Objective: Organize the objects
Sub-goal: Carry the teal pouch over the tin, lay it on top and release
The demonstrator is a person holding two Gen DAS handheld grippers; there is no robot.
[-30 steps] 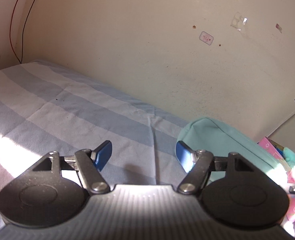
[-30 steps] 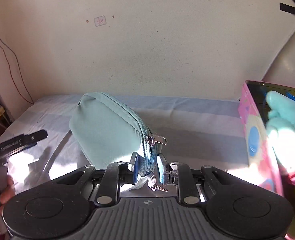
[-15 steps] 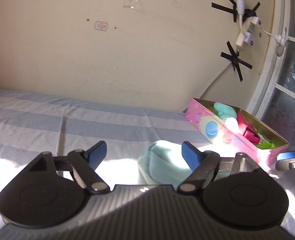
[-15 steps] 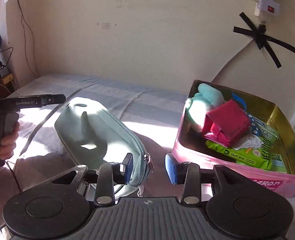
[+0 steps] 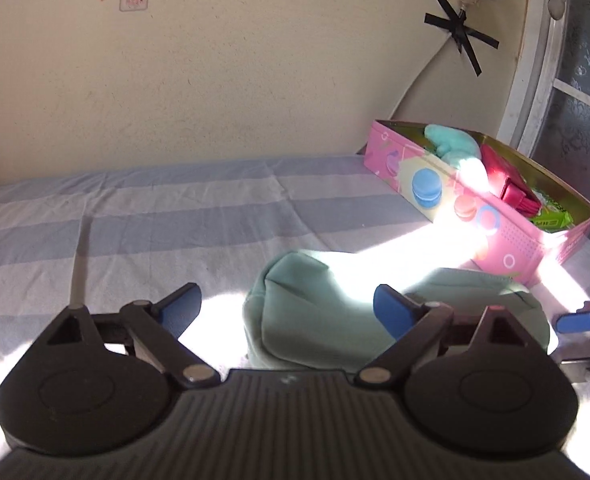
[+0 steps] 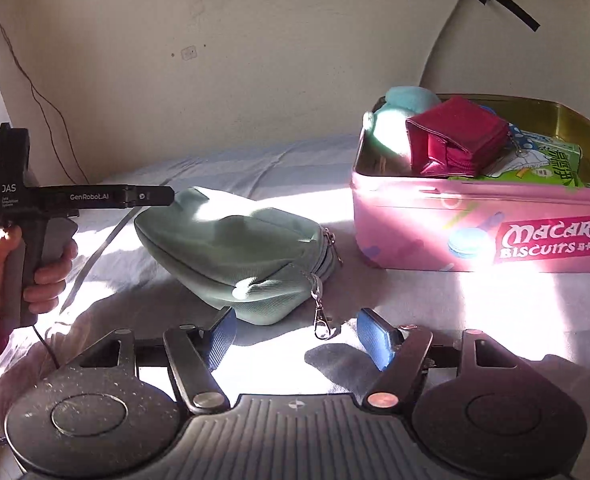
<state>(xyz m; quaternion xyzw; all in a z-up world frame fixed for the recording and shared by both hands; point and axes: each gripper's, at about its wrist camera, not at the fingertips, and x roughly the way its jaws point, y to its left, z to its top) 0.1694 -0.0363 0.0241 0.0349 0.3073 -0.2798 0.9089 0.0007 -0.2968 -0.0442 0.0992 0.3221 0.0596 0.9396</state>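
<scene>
A pale green zip pouch (image 6: pixel 235 252) lies on the striped bed sheet (image 5: pixel 135 216); it also shows in the left wrist view (image 5: pixel 319 304). My left gripper (image 5: pixel 287 310) is open and empty, its jaws just short of the pouch's near end. My right gripper (image 6: pixel 295 338) is open and empty, just in front of the pouch's zipper clip (image 6: pixel 321 322). A pink macaron biscuit tin (image 6: pixel 475 232) stands to the right, holding a teal plush (image 6: pixel 395 120), a red wallet (image 6: pixel 455 140) and a green packet (image 6: pixel 543 164).
The tin also shows in the left wrist view (image 5: pixel 507 248), by the wall and window frame (image 5: pixel 535 60). The left hand-held gripper body (image 6: pixel 83 198) reaches in from the left. Bright sun patches fall on the sheet.
My right gripper let go of the pouch's zipper end, opened wide and backed off. The left gripper swung right toward the pouch and tin and stayed open.
</scene>
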